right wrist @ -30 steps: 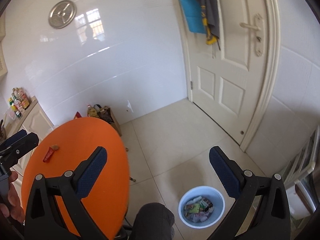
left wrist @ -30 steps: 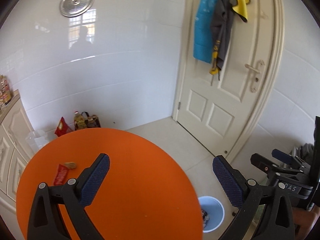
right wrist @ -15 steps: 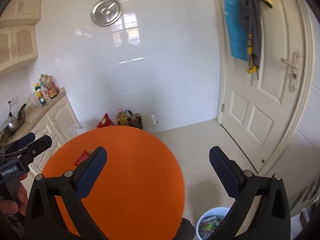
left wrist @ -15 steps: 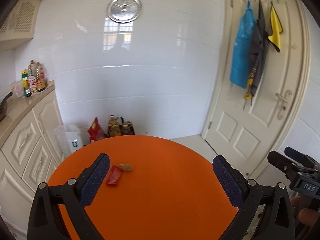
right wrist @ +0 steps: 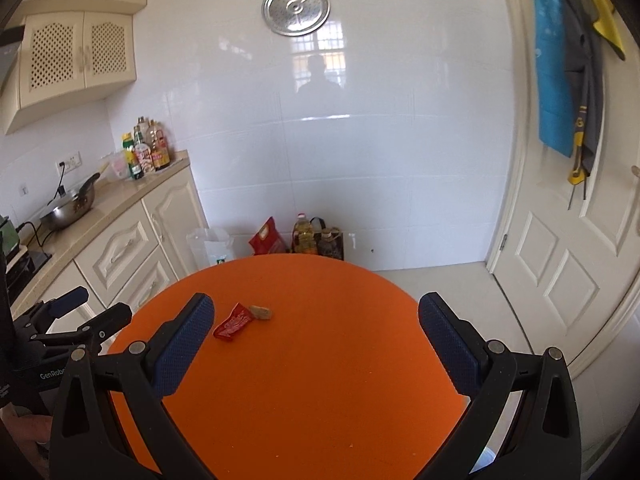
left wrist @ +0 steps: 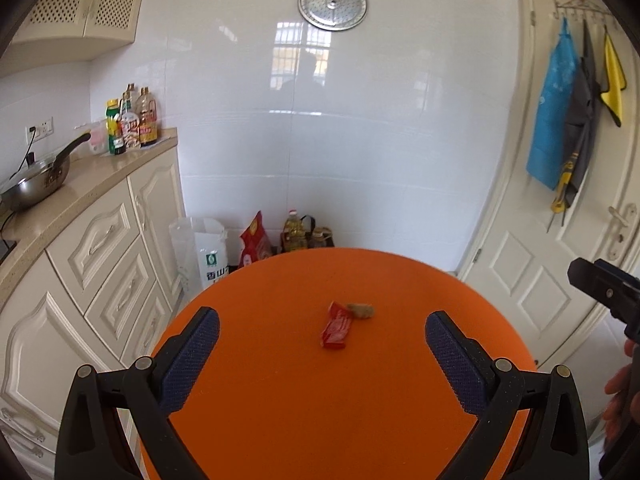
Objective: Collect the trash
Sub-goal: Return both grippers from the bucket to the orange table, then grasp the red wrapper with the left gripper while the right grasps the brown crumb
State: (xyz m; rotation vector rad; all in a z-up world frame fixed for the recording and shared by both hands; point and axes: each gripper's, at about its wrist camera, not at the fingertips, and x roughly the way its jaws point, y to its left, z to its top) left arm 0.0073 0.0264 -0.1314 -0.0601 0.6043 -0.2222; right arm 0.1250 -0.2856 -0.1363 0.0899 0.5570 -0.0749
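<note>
Table [left wrist: 360,400] now fills both views; a second ago I was panned toward the door and bin, so I'm lined up for a pick. Wrapper [left wrist: 336,329] sits mid-table, crumb [left wrist: 361,310] touching it. Left gripper [left wrist: 322,354] and right gripper [right wrist: 316,346] both wide apart, empty, above the table's near edge.

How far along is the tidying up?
No trash-collecting shows as done here. Nothing is in hand: the left gripper and right gripper are both open and empty. A red wrapper and a brown scrap are left on the orange table.
</note>
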